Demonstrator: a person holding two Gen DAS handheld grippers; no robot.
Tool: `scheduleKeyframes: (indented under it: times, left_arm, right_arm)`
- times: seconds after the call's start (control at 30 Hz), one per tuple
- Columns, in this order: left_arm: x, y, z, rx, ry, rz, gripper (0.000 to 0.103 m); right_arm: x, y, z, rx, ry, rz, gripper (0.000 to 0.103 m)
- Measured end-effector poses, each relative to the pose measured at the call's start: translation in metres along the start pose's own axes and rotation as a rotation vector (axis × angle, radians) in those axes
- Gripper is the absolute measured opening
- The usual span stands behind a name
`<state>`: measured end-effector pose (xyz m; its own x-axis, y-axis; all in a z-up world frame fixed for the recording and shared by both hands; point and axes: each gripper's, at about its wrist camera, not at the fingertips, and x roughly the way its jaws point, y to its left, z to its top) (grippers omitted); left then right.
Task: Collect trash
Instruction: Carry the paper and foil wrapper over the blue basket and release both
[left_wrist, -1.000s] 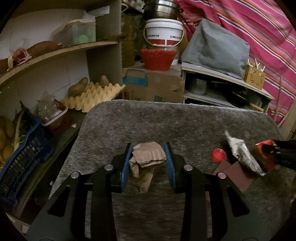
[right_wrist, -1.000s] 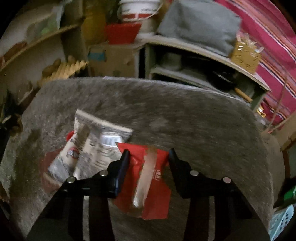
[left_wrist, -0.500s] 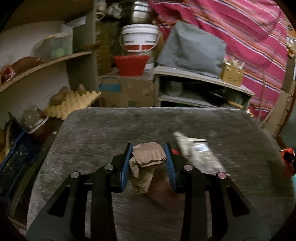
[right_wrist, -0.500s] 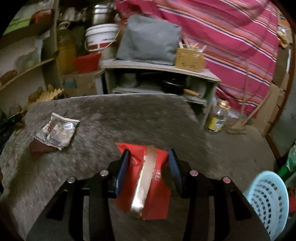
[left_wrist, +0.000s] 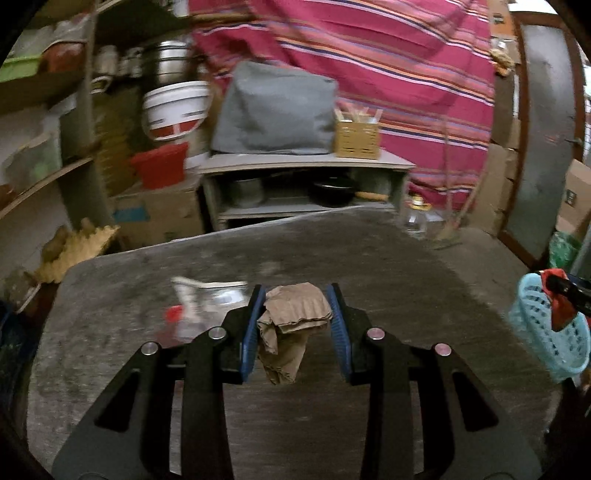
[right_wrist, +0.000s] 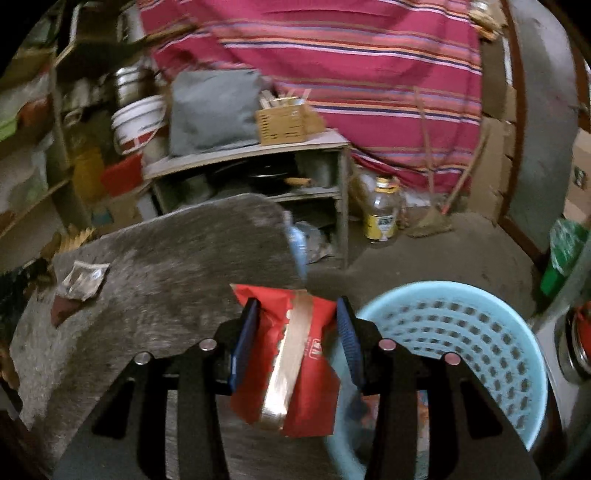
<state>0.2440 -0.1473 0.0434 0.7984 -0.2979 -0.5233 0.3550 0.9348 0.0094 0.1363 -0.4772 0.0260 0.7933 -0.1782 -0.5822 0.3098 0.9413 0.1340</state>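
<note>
The left claw grips crumpled brown paper; the right claw grips a red wrapper beside the blue basket. Neither is dropped yet; a silver wrapper remains on the table.

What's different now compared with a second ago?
Both tongs swung right, away from the shelves: the right tongs with the red wrapper now reach the blue basket. The left tongs keep their brown paper. Silver packet stayed on the table.

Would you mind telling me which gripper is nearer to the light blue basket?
Right. The right gripper, clamping a red wrapper, sits at the light blue basket rim. The left gripper, holding crumpled brown paper, is above the table, basket far right.
</note>
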Motion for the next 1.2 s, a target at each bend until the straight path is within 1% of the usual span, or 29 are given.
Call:
scheduleKeyframes:
  times: [0.07, 0.1, 0.2, 0.3, 0.37, 0.5, 0.7, 0.87, 0.93, 1.03, 1.2]
  left_arm:
    - [-0.001, -0.019, 0.002, -0.001, -0.004, -0.024, 0.033]
    - [-0.001, -0.034, 0.003, 0.006, -0.006, -0.039, 0.033]
    - [-0.001, -0.072, 0.002, 0.045, -0.017, -0.054, 0.033]
    - [0.003, -0.111, -0.001, 0.067, -0.011, -0.081, 0.033]
    - [0.006, -0.130, -0.003, 0.073, -0.005, -0.095, 0.033]
    - [0.009, -0.178, -0.011, 0.103, 0.003, -0.129, 0.033]
    - [0.014, -0.235, -0.016, 0.125, 0.020, -0.170, 0.033]
    - [0.016, -0.271, -0.015, 0.157, 0.012, -0.201, 0.033]
    - [0.016, -0.288, -0.016, 0.178, 0.005, -0.215, 0.033]
    - [0.020, -0.309, -0.020, 0.184, 0.022, -0.255, 0.033]
    - [0.030, -0.335, -0.028, 0.196, 0.048, -0.292, 0.033]
  right_arm:
    - [-0.004, -0.017, -0.001, 0.022, -0.008, -0.021, 0.044]
    - [-0.007, -0.029, -0.002, 0.028, -0.011, -0.046, 0.044]
    - [-0.012, -0.057, -0.007, 0.033, -0.012, -0.108, 0.044]
    - [-0.014, -0.079, -0.009, 0.033, -0.009, -0.149, 0.044]
    - [-0.015, -0.095, -0.010, 0.034, -0.007, -0.167, 0.044]
    - [-0.014, -0.123, -0.011, 0.066, -0.009, -0.175, 0.044]
    - [-0.015, -0.151, -0.018, 0.107, -0.002, -0.171, 0.044]
    - [-0.017, -0.167, -0.024, 0.126, 0.008, -0.177, 0.044]
    - [-0.017, -0.169, -0.025, 0.116, 0.012, -0.187, 0.044]
    - [-0.016, -0.175, -0.026, 0.117, 0.020, -0.191, 0.044]
    - [-0.016, -0.186, -0.029, 0.157, 0.018, -0.184, 0.044]
